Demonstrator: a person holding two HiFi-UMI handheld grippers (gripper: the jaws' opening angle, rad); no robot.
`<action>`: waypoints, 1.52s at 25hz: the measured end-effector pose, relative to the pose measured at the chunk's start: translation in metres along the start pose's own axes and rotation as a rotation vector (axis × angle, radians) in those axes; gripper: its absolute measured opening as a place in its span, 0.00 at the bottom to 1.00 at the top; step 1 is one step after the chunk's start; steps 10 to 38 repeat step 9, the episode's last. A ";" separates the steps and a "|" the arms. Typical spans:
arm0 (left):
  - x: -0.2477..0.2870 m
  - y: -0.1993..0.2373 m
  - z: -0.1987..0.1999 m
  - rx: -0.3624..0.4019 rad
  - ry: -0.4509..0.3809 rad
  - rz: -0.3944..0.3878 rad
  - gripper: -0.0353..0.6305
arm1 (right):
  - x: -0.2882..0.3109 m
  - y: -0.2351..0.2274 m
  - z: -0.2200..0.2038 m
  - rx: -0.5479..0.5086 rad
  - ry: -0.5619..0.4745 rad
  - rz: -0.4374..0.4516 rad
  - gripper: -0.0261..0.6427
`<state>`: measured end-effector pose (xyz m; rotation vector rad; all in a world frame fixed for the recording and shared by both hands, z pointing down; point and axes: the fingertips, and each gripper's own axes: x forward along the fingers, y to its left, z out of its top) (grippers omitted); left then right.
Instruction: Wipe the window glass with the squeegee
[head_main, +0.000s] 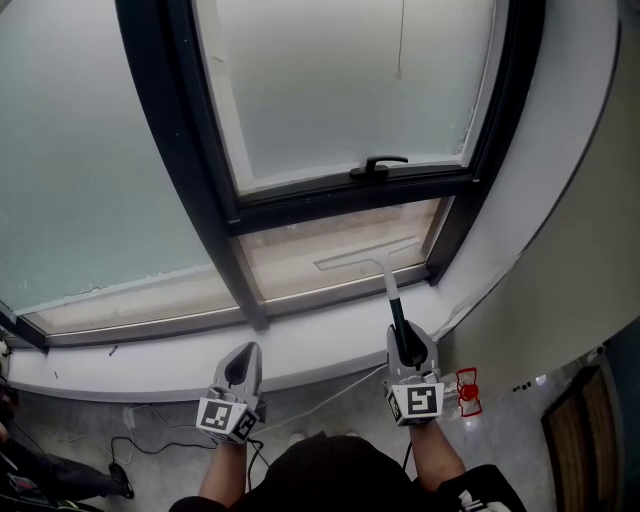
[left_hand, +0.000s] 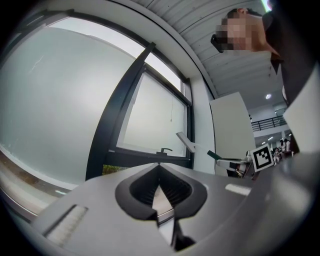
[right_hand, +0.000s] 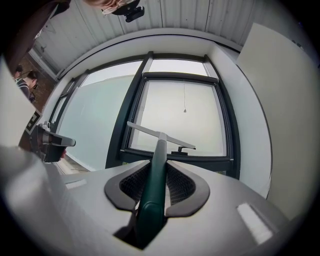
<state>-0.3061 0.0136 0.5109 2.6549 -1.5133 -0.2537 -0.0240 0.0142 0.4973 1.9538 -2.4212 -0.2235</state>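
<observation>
The right hand-held gripper (right_hand: 159, 162) is clamped on the dark green handle of the squeegee (right_hand: 159, 137). Its blade is raised before the window glass (head_main: 330, 80), near the window handle (head_main: 378, 165). The left hand-held gripper (left_hand: 159, 167) is closed and empty, above the sill (head_main: 150, 355).

The squeegee (head_main: 392, 296) sits in the right gripper (head_main: 406, 345), reaching over the sill (head_main: 150, 350) toward the window glass (head_main: 340, 80) — below the window handle (head_main: 378, 165); the left gripper (head_main: 243, 362) is to its left, before the sill

Open air before the window glass (head_main: 340, 80); window handle (head_main: 378, 165) and dark frame (head_main: 205, 180) proud of it.
</observation>
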 end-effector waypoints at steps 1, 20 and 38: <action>0.001 0.001 -0.001 0.000 -0.004 -0.006 0.05 | 0.002 0.001 -0.002 0.007 0.003 -0.001 0.18; 0.007 0.014 -0.008 -0.016 0.005 -0.024 0.05 | 0.014 0.009 0.002 0.027 -0.003 0.017 0.18; 0.007 0.014 -0.008 -0.016 0.005 -0.024 0.05 | 0.014 0.009 0.002 0.027 -0.003 0.017 0.18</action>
